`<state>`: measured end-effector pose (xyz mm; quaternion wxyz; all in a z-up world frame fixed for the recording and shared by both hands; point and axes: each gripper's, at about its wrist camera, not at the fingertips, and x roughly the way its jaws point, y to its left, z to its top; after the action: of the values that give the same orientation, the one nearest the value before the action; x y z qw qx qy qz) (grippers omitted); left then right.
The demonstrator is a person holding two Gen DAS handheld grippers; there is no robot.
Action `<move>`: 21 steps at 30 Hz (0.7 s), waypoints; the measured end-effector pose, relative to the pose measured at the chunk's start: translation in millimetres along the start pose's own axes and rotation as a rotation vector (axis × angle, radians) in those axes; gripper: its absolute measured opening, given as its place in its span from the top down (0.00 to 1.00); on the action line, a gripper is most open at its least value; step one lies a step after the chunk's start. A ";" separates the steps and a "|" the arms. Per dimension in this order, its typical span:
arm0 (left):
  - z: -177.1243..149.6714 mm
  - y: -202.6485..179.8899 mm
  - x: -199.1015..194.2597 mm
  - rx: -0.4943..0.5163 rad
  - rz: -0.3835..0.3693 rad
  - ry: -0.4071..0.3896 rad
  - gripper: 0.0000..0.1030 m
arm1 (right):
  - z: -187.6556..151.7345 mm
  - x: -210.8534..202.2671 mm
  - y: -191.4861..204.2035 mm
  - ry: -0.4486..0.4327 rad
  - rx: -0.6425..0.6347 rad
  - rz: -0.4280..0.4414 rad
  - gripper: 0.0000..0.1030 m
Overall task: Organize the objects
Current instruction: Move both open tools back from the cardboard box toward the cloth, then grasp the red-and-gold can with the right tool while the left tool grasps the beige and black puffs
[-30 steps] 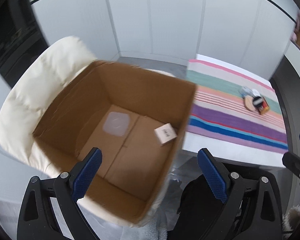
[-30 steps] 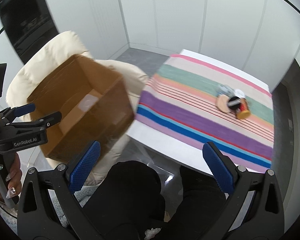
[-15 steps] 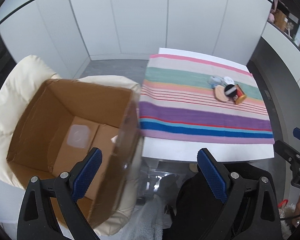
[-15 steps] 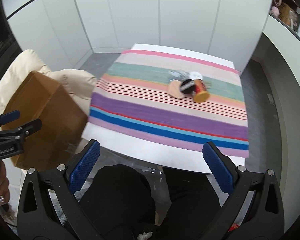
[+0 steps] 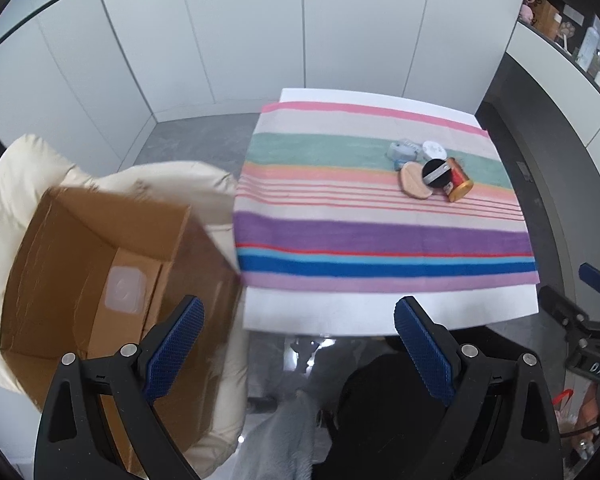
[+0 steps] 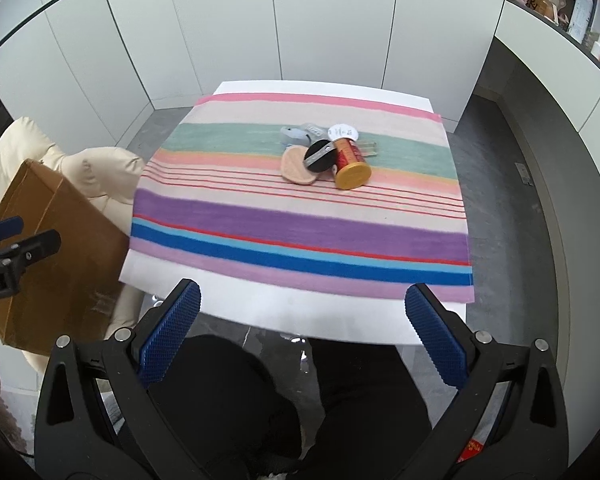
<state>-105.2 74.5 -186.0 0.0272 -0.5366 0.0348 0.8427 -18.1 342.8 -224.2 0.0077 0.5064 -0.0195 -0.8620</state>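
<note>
A small pile lies on the striped cloth [image 5: 380, 236] at the table's far right: a red can with a gold lid [image 5: 458, 180], a black round compact [image 5: 436, 172], a beige puff [image 5: 414, 182], a white round lid [image 5: 434, 148] and a pale blue item [image 5: 402, 150]. The pile also shows in the right wrist view, with the can [image 6: 350, 164]. An open cardboard box [image 5: 92, 264] sits on a cream chair [image 5: 160, 184] left of the table; a clear lid [image 5: 124, 290] lies inside. My left gripper [image 5: 296, 352] and right gripper [image 6: 304, 332] are open and empty, held short of the table's near edge.
White cabinet walls stand behind the table. A grey counter with shelves of bottles [image 6: 580, 12] runs along the right. The person's black-clad legs [image 6: 292, 400] are below the grippers. The box [image 6: 56, 240] sits left of the table in the right wrist view.
Both grippers have swung right, away from the box and toward the table. The box has moved to the left edge of both views and the pile has come toward the centre.
</note>
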 end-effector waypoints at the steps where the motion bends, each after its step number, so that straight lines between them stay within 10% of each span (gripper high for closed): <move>1: 3.8 -6.2 3.2 0.014 0.002 -0.002 0.06 | 1.4 4.4 -2.9 -0.010 0.001 0.001 0.00; 21: 59.9 -139.0 156.5 0.259 -0.003 0.046 0.06 | 52.0 143.9 -95.4 -0.010 0.127 0.002 0.00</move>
<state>-213.9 219.5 -306.6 0.0969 -0.5478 0.1432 0.8186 -132.9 434.7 -328.5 -0.0236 0.5014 -0.0748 -0.8617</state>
